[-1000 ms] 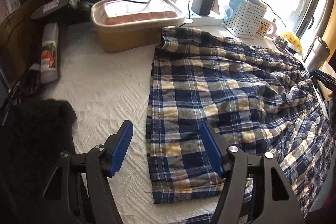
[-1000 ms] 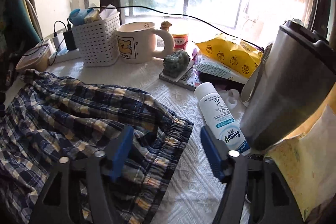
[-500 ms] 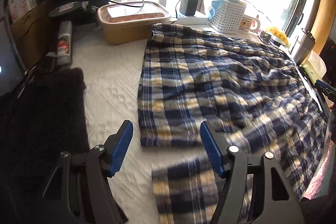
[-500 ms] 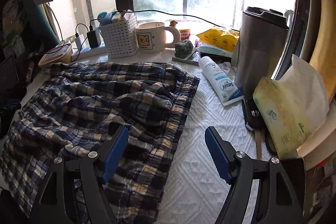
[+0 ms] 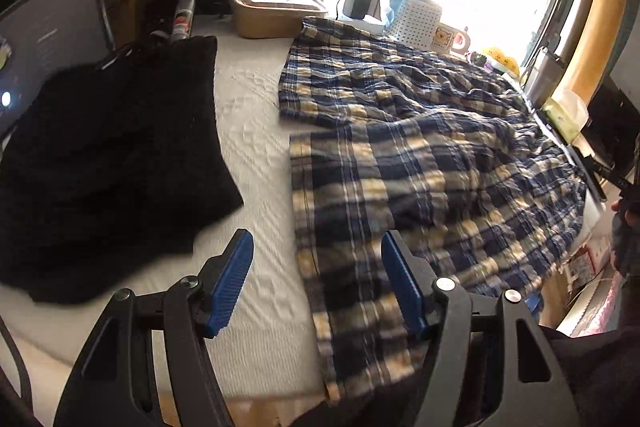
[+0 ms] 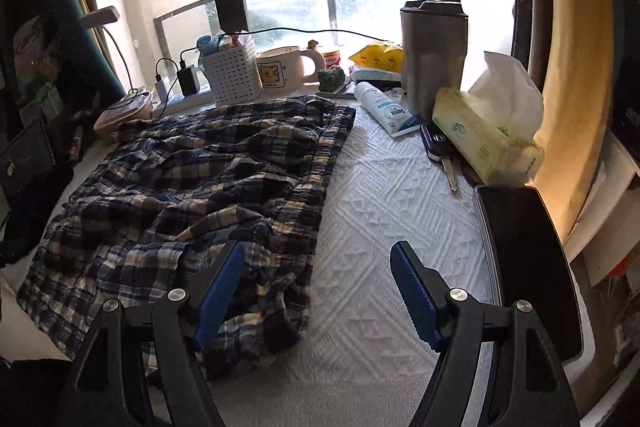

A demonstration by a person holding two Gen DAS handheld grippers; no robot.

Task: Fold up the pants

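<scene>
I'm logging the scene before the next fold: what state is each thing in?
Blue and yellow plaid cotton pants: spread flat, wrinkled, both legs laid out, unfolded.
Left tongs: open, empty, above the near leg's edge.
Right tongs: open, empty, by the waistband.
Grey steel tumbler: upright, lid on.
Tissue pack: open, a tissue sticking out.
White tube: lying down.

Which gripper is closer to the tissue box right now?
Right. The right gripper hovers open over the mat with the tissue box just ahead to its right. The left gripper is at the pants' leg end, the box far across them.
</scene>
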